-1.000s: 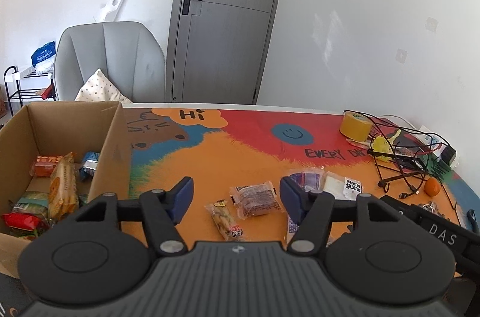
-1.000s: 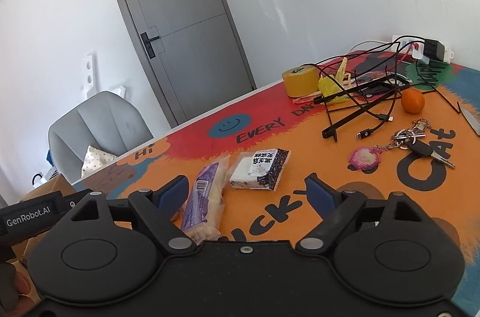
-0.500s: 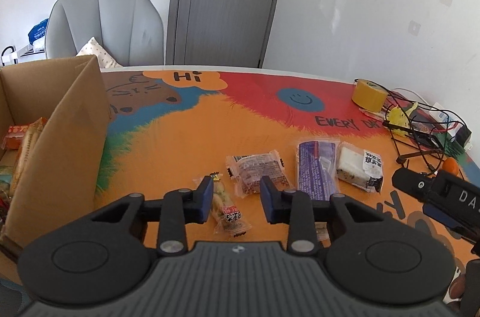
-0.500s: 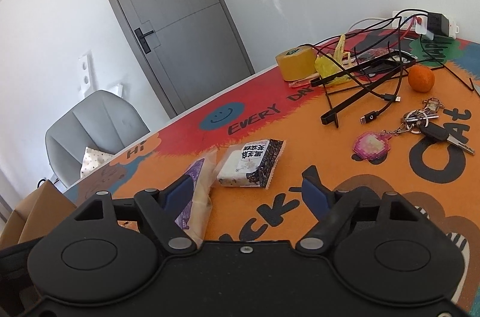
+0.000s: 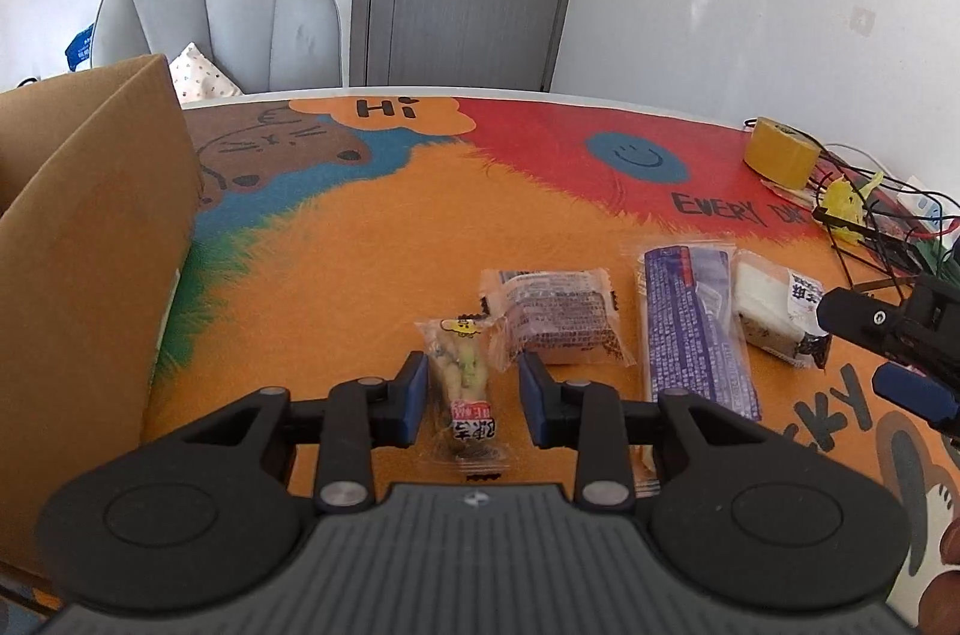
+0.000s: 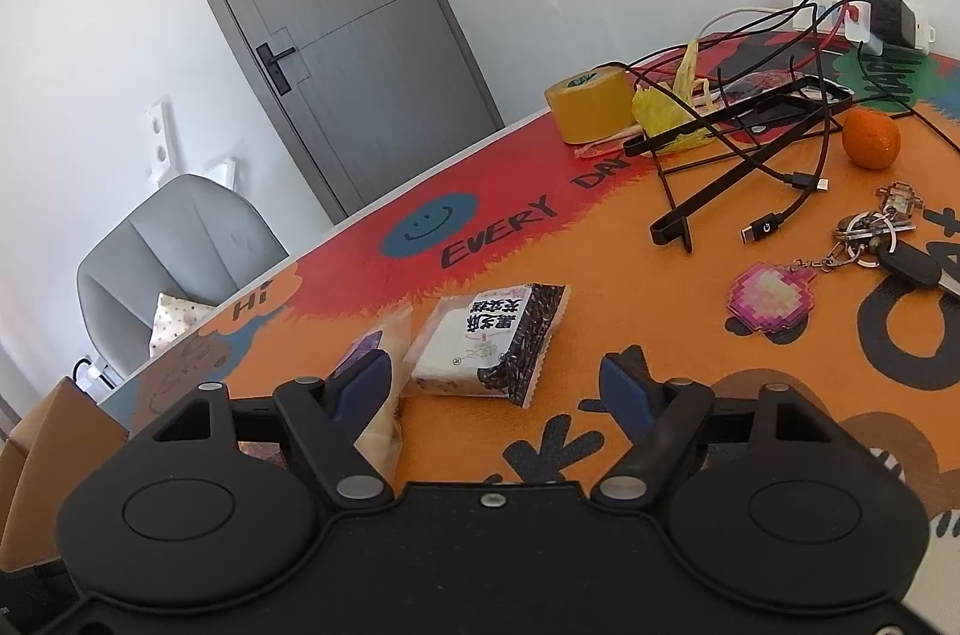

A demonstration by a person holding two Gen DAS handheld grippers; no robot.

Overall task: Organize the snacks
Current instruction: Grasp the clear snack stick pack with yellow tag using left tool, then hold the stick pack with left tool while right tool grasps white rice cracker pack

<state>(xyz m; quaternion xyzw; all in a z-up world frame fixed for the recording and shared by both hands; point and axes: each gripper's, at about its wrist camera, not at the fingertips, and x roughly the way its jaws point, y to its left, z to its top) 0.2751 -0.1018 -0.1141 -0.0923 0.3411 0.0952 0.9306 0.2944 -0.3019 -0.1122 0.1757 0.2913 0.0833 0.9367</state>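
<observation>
The small clear snack (image 5: pixel 467 383) lies lengthwise on the orange worktop (image 5: pixel 336 275), between the blue pads of the left gripper (image 5: pixel 474 398). The jaws are closing on it; a thin gap shows at each side, so nothing is gripped yet. Its wrapper carries a yellow badge and a red label with characters too small to read.

Just beyond, touching its far corner, lies a brown cake pack (image 5: pixel 555 317). Right of that is a long purple bar (image 5: pixel 696 329), and next a white-and-black rice cake (image 6: pixel 486 344) with bold black characters on white. The right gripper (image 6: pixel 498 386) hovers before that rice cake, jaws wide but easing closed, clenched on nothing; its left pad is at the purple bar's edge.

A cardboard box (image 5: pixel 90 275) walls off the left side, its flap standing tall. Between box and snacks the worktop is bare right up to the far edge. To the right are tape (image 6: pixel 591 104), tangled cables (image 6: pixel 750 137), an orange (image 6: pixel 871 138) and keys (image 6: pixel 882 239).

The mat reads "Hi", "EVERY DA…", and part of "Cat".
</observation>
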